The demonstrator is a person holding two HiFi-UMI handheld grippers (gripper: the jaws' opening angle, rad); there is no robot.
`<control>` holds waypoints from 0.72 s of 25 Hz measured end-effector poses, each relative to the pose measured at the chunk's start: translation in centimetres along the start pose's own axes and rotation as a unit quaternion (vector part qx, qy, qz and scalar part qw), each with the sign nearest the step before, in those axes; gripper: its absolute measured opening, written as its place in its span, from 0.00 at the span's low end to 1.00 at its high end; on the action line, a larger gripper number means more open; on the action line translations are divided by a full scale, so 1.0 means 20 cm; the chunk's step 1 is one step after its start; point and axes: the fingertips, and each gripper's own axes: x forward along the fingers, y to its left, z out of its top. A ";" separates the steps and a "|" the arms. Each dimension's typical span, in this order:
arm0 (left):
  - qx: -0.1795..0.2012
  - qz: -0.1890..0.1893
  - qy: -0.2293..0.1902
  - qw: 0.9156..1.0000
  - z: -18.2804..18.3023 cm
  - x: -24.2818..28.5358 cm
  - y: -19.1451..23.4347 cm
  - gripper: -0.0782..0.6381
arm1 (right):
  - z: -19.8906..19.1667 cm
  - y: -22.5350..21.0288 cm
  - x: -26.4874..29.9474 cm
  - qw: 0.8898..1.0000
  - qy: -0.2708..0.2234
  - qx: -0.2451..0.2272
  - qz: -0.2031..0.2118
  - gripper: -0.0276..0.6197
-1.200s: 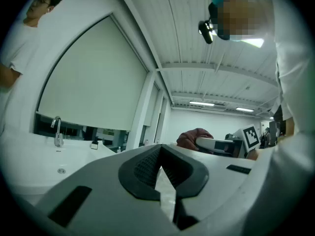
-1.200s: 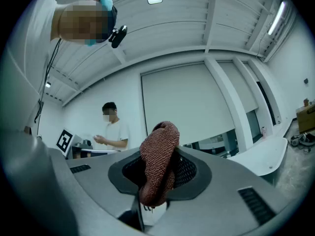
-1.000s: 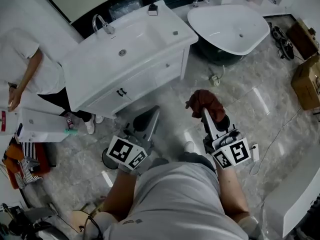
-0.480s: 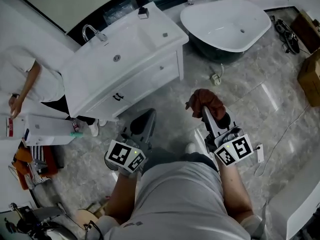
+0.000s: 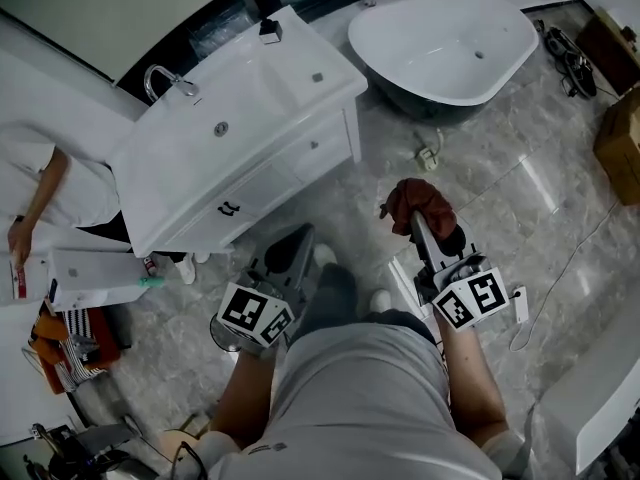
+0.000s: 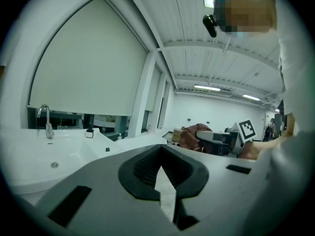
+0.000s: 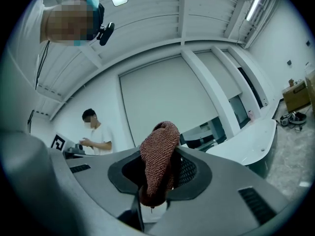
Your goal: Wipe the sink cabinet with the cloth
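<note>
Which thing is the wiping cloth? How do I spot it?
Find the white oval bathtub at the head view's top, then come down over the grey marble floor. The crumpled reddish-brown knitted cloth sits pinched in the right claw, the only soft, dark-red thing there.

Looks like a mocked-up bathroom inside a big hall or showroom, not anyone's actual home. The white sink cabinet (image 5: 240, 158) with its faucet (image 5: 165, 76) stands free on a glossy marble-look floor (image 5: 520, 198), and a freestanding bathtub (image 5: 440, 38) sits near it. Cardboard boxes (image 5: 620, 148) and loose cables (image 5: 565, 53) lie off to the side. The gripper views show a high ribbed ceiling with strip lights (image 6: 206, 88) and huge blank wall panels (image 7: 157, 97). Another person in a white shirt (image 7: 96, 132) stands by the cabinet.
</note>
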 end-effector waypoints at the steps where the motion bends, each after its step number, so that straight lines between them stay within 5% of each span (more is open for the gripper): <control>1: 0.001 -0.002 0.001 1.000 0.00 0.03 0.04 0.12 | -0.01 -0.02 0.04 1.000 0.003 0.000 -0.005 0.20; 18: -0.026 -0.063 0.030 0.997 0.09 0.43 0.91 0.12 | -0.12 -0.10 0.91 0.997 0.039 -0.006 -0.061 0.20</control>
